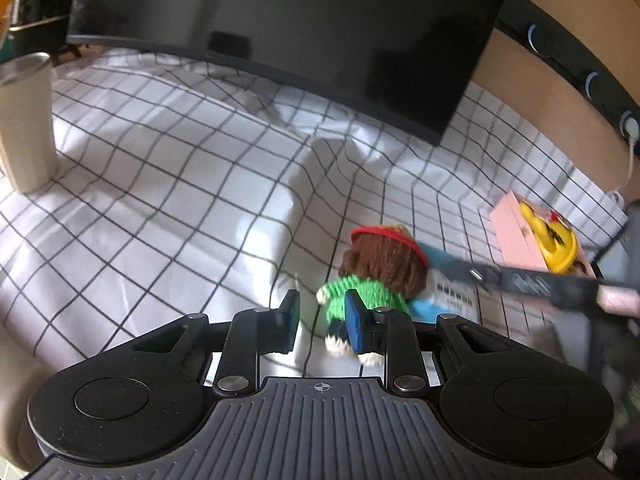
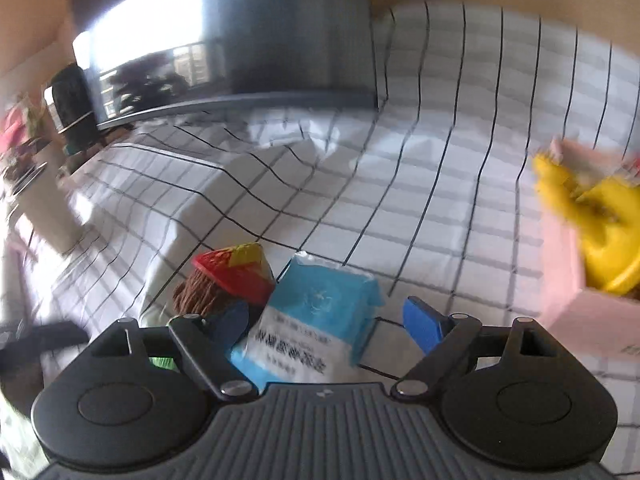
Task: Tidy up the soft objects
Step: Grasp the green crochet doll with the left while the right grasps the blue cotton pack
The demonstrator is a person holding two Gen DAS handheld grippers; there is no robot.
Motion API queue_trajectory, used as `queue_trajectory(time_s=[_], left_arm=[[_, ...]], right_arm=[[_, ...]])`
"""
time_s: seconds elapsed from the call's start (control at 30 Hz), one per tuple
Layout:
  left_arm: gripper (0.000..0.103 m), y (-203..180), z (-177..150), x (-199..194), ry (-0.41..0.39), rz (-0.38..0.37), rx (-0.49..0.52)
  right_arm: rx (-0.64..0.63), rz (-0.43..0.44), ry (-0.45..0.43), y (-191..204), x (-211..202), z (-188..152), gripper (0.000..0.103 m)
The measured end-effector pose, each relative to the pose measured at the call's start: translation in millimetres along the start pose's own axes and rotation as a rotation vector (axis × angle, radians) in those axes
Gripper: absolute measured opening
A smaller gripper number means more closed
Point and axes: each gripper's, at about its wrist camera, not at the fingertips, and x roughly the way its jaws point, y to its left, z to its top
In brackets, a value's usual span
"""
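Note:
A knitted doll (image 1: pixel 376 276) with brown hair, a red hat and a green sweater lies on the checked cloth (image 1: pixel 180 200). My left gripper (image 1: pixel 323 316) hangs just left of it, jaws narrowly apart with only cloth between them. The doll's legs show behind the right fingertip (image 1: pixel 356 320). A blue tissue pack (image 2: pixel 316 320) lies beside the doll (image 2: pixel 216 292), between the wide-apart pads of my right gripper (image 2: pixel 328 326), and neither pad touches it. One right-gripper finger (image 1: pixel 500 278) reaches blurred across the pack (image 1: pixel 452 300) in the left wrist view.
A pink box (image 1: pixel 516 232) at the right holds a yellow plush toy (image 1: pixel 556 244), also in the right wrist view (image 2: pixel 600 236). A dark monitor (image 1: pixel 320 40) stands at the back. A beige tumbler (image 1: pixel 26 128) stands far left. A black socket rail (image 1: pixel 592 80) runs along the wall.

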Motion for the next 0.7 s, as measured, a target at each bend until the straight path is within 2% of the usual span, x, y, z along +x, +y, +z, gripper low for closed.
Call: queue_trajectory(time_s=[0.07, 0.1, 0.2, 0.27, 0.37, 0.47, 0.53, 0.67, 0.7], left_arm=[[0.027, 2.2, -0.9, 3.5, 0.025, -0.031, 0.020], [0.027, 3.2, -0.3, 5.7, 0.036, -0.049, 0.035], [0.027, 2.7, 3.6, 11.2, 0.041, -0.089, 0.067], [0.027, 3.0, 11.7, 20.6, 0.038, -0.117, 0.061], [0.027, -1.5, 23.3, 36.9, 0.033, -0.152, 0.070], [0.027, -13.9, 28.3, 60.6, 0.062, -0.185, 0.120], [0.028, -24.4, 27.4, 75.5, 0.086, -0.167, 0.171], [0.041, -47.9, 21.0, 92.7, 0.086, -0.169, 0.275], [0.046, -54.9, 19.5, 96.3, 0.092, -0.170, 0.307]], right_arm=[[0.069, 0.012, 0.056, -7.3, 17.6, 2.3, 0.085], [0.122, 0.028, 0.105, -12.7, 28.1, 2.3, 0.082], [0.251, 0.091, 0.142, -29.3, 27.5, -10.5, 0.052], [0.231, 0.084, 0.137, -30.7, 12.0, -18.6, 0.052], [0.146, -0.050, 0.071, -31.7, -25.0, -36.4, 0.052], [0.088, -0.188, 0.030, -38.5, -59.2, -56.3, 0.051], [0.072, -0.277, 0.014, -48.4, -79.8, -69.2, 0.051], [0.160, -0.408, 0.021, -77.4, -105.1, -96.2, 0.053], [0.190, -0.432, 0.023, -84.1, -109.1, -101.6, 0.058]])
